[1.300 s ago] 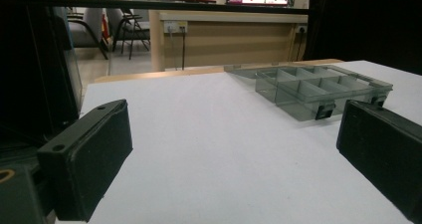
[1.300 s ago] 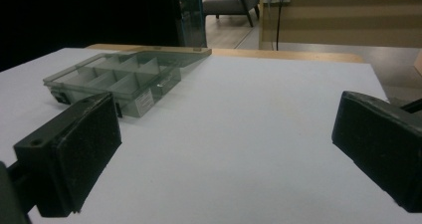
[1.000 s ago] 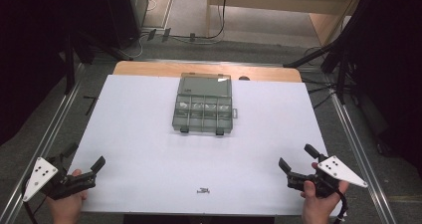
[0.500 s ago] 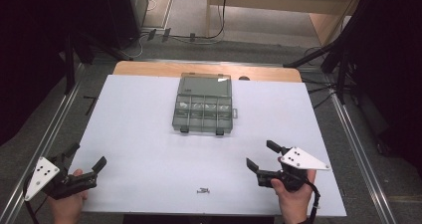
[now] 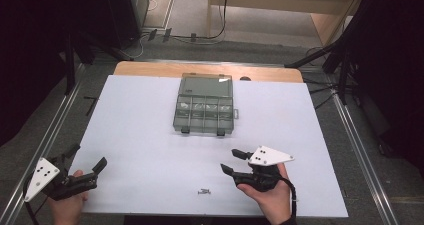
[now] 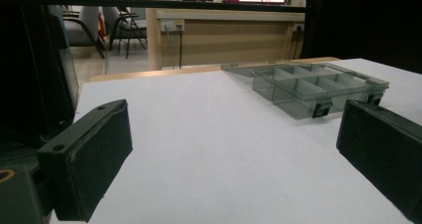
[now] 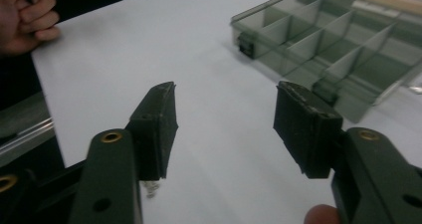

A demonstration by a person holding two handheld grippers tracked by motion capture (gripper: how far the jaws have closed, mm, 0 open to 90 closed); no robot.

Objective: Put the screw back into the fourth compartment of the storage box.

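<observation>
The white table carried a clear compartment box at its far middle — small dark screws lay at the near edge.

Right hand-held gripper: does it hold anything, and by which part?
Nothing is held. The right hand-held gripper has bare table between its jaws, which have just been closing; the small screw lies apart.

The worktop is plain white, with a light brown wood strip along its far edge. The box is see-through smoky grey with small black clips. Both grippers, left gripper and right gripper, are black. Each has a white plate with black dots.
</observation>
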